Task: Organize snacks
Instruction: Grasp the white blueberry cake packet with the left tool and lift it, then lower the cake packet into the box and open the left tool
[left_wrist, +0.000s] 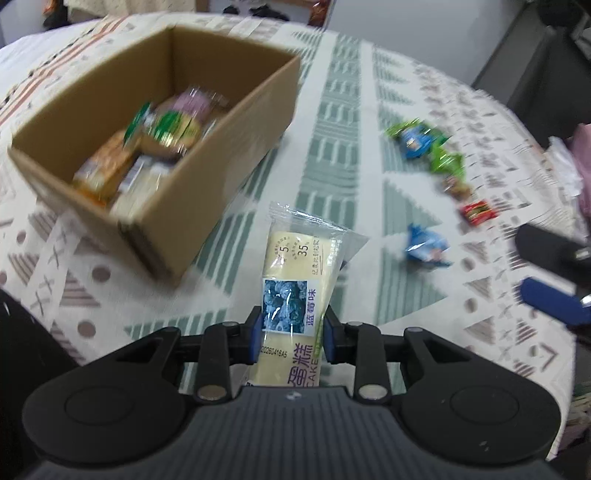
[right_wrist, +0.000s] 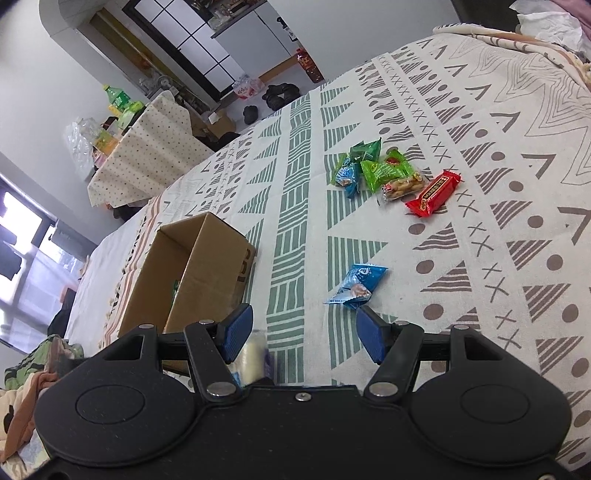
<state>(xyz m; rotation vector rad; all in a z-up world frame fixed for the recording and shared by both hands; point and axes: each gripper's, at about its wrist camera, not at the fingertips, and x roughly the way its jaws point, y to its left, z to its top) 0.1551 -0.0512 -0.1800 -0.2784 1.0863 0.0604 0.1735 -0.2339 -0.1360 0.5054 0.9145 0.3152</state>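
Left gripper (left_wrist: 291, 339) clamped on a pale yellow cake bar in clear plastic wrapper with a blue berry label (left_wrist: 295, 280), blue pads pressing both long sides. Bar points out over the patterned white-and-green bedspread (left_wrist: 351, 110).

Open brown cardboard box (left_wrist: 236, 122) sits ahead and left on the bed, already holding several wrapped snacks.

Right gripper (right_wrist: 301, 332) empty, jaws apart, hovering just short of a small light-blue crinkled snack packet (right_wrist: 356, 286). Beyond it, a loose cluster: green and blue packets (right_wrist: 365, 168), a clear biscuit pack, a red rectangular bar (right_wrist: 434, 194).

Step in hand, as I read it: cake bar picked, not yet boxed. Next move likely calls for carrying it left over the box rim, then releasing.
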